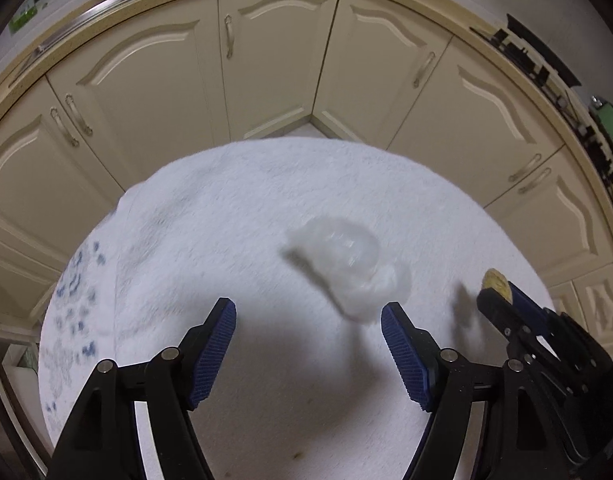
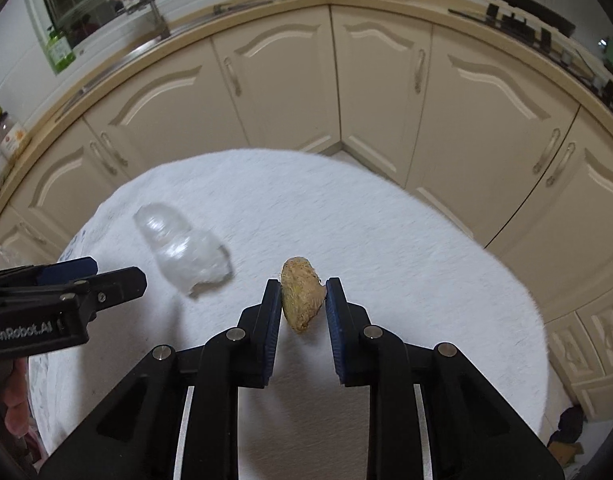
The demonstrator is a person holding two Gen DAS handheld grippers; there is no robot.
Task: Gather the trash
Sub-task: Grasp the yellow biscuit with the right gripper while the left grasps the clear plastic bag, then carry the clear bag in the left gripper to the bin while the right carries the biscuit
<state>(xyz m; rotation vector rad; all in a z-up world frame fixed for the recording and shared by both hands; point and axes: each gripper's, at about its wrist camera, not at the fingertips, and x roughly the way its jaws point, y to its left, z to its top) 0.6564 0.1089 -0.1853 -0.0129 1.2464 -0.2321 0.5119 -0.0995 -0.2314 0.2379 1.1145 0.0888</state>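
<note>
Right gripper point(image 2: 302, 300) pinched the brown scrap point(image 2: 300, 300); left gripper point(image 1: 308, 344), jaws spread, hung near the crumpled plastic point(image 1: 342, 264) and needed centring first

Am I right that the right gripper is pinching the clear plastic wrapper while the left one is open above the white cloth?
Not quite: in the right wrist view the right gripper is pinching a tan fibrous lump. The clear plastic wrapper lies free on the white cloth; the left gripper is open.

Both wrist views look steeply down, close over the white table point(image 1: 266, 208), toward corner cabinets point(image 2: 334, 80); shared: table, clear wrapper point(image 2: 182, 252), each other's gripper.
</note>
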